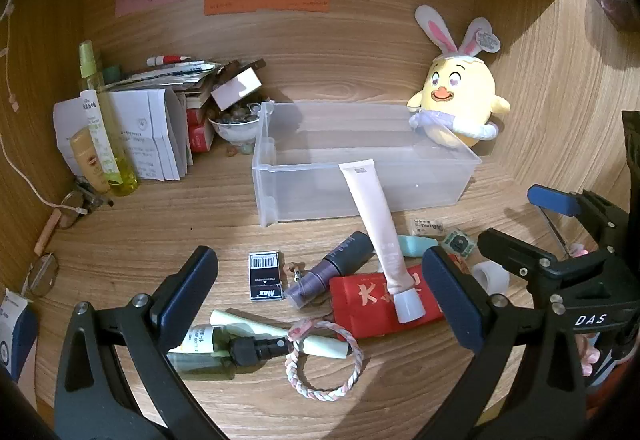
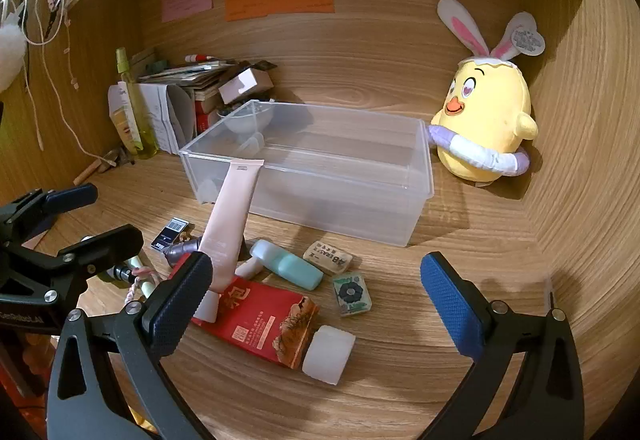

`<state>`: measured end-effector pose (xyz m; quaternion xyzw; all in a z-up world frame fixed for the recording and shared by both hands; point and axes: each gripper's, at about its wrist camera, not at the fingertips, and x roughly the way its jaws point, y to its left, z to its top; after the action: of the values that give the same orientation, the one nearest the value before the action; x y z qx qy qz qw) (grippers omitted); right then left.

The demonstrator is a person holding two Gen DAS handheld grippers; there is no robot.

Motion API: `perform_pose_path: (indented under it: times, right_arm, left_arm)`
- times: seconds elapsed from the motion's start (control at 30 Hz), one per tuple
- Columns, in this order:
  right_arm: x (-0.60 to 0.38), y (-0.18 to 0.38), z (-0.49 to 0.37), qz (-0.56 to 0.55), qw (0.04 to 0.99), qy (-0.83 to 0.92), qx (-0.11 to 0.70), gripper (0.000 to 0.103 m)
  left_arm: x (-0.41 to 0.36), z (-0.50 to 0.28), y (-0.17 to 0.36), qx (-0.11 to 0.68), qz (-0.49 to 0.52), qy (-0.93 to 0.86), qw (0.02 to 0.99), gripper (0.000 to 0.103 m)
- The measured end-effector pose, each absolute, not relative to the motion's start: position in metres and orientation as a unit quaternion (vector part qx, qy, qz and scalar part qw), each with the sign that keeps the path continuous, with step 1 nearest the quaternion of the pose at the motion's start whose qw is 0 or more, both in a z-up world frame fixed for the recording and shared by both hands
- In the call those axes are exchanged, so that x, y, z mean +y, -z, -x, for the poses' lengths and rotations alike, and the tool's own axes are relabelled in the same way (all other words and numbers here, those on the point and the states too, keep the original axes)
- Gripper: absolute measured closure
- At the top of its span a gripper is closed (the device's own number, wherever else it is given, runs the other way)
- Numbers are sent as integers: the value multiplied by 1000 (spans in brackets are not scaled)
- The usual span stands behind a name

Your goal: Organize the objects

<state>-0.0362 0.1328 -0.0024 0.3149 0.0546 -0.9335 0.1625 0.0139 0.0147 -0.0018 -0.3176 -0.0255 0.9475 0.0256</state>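
Observation:
A clear plastic bin (image 1: 312,191) (image 2: 320,199) stands empty at mid-desk. A pink tube (image 1: 376,236) (image 2: 228,224) leans on its front wall, cap down on a red packet (image 1: 368,312) (image 2: 260,320). Around them lie a purple bottle (image 1: 332,272), a black staples box (image 1: 264,276), a green spray bottle (image 1: 212,354), a braided bracelet (image 1: 324,360), a teal case (image 2: 288,268), an eraser (image 2: 328,258), a flower tile (image 2: 352,294) and a white tape roll (image 2: 328,354). My left gripper (image 1: 320,300) hovers open over this clutter. My right gripper (image 2: 316,306) is open beside it, nothing between its fingers.
A yellow chick plush (image 2: 484,119) sits against the bin's far right corner. Papers, boxes, a small bowl and a tall yellow-green bottle (image 1: 100,127) crowd the back left. Glasses (image 1: 40,274) and a cable lie at the left wall. Wooden walls enclose three sides.

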Motion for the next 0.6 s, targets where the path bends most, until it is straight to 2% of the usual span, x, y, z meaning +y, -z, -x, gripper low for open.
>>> perform_pose_path:
  times: [0.6]
  right_arm:
    - [132, 2, 37, -319, 168, 931, 52, 0]
  left_arm:
    - [13, -15, 2, -28, 318, -947, 25, 0]
